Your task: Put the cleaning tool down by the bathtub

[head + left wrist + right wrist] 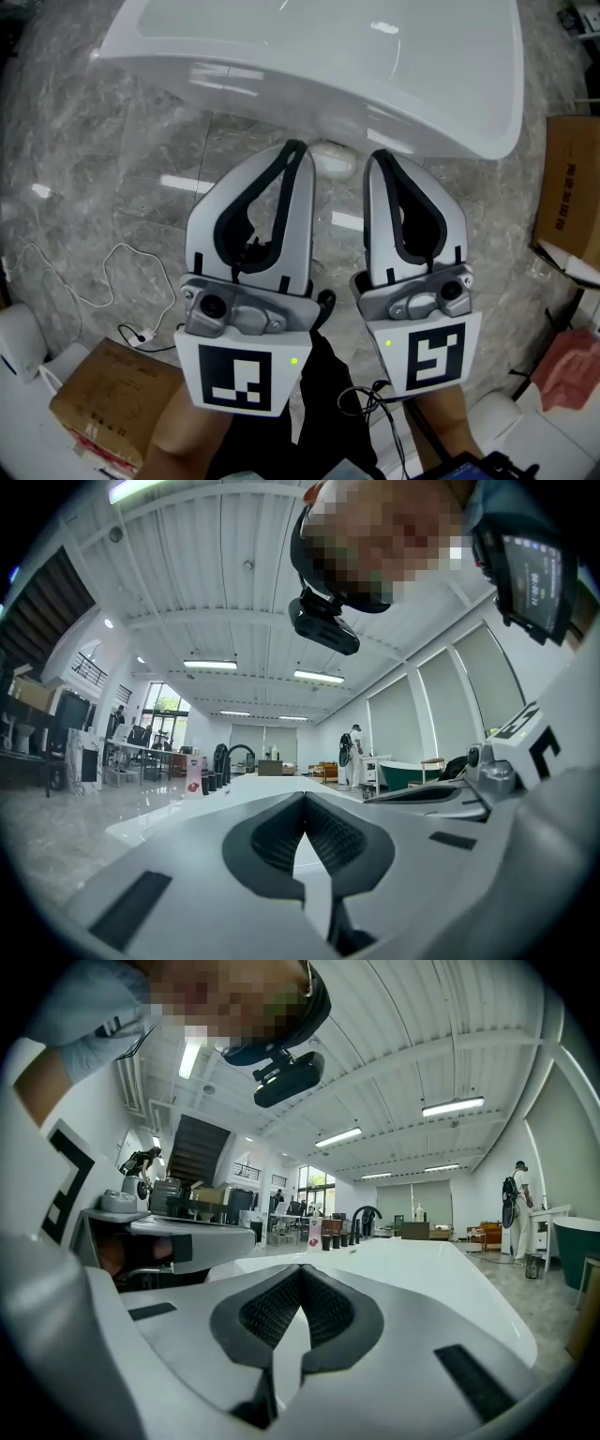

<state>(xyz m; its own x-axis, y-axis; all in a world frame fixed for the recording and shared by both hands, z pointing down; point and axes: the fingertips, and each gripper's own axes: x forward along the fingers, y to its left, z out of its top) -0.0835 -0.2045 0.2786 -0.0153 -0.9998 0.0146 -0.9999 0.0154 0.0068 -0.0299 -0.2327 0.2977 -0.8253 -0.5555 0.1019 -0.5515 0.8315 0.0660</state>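
The white bathtub fills the top of the head view, standing on a grey marble floor. A small white rounded object lies on the floor at the tub's base; I cannot tell what it is. My left gripper and right gripper are held side by side, pointing at the tub, with that object between their tips. Both are shut with nothing between their pads. In the left gripper view the left gripper points along the tub rim. In the right gripper view the right gripper does the same beside the rim.
A white cable trails over the floor at the left, beside a cardboard box. Another box and a red cloth are at the right. A dark faucet stands at the tub's far end. A person stands far off.
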